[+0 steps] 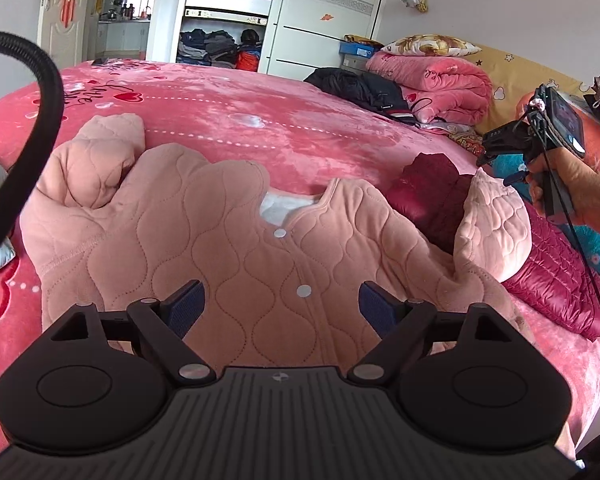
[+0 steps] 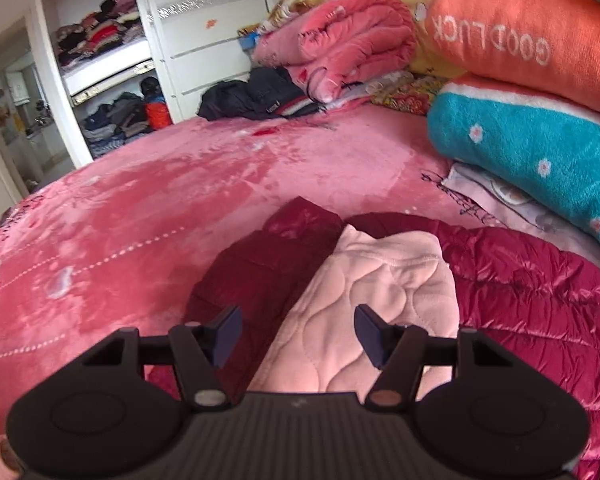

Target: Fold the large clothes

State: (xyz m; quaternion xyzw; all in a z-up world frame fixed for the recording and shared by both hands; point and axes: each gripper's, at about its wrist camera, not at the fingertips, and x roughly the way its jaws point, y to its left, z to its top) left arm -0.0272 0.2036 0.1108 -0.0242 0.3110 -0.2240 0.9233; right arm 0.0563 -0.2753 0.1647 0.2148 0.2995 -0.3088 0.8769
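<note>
Lying face up on the pink bed (image 1: 260,120), the quilted pink jacket (image 1: 228,240) is draping one sleeve (image 2: 380,280) over a dark red puffer coat (image 2: 540,300). The left gripper (image 1: 281,307) is hovering above its buttons, fingers wide and empty. The right gripper (image 2: 298,334) is hanging over that sleeve, fingers spread, gripping nothing.

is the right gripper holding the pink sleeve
No, the right gripper is open above the pink sleeve, its fingers apart and not pinching the cloth.
</note>
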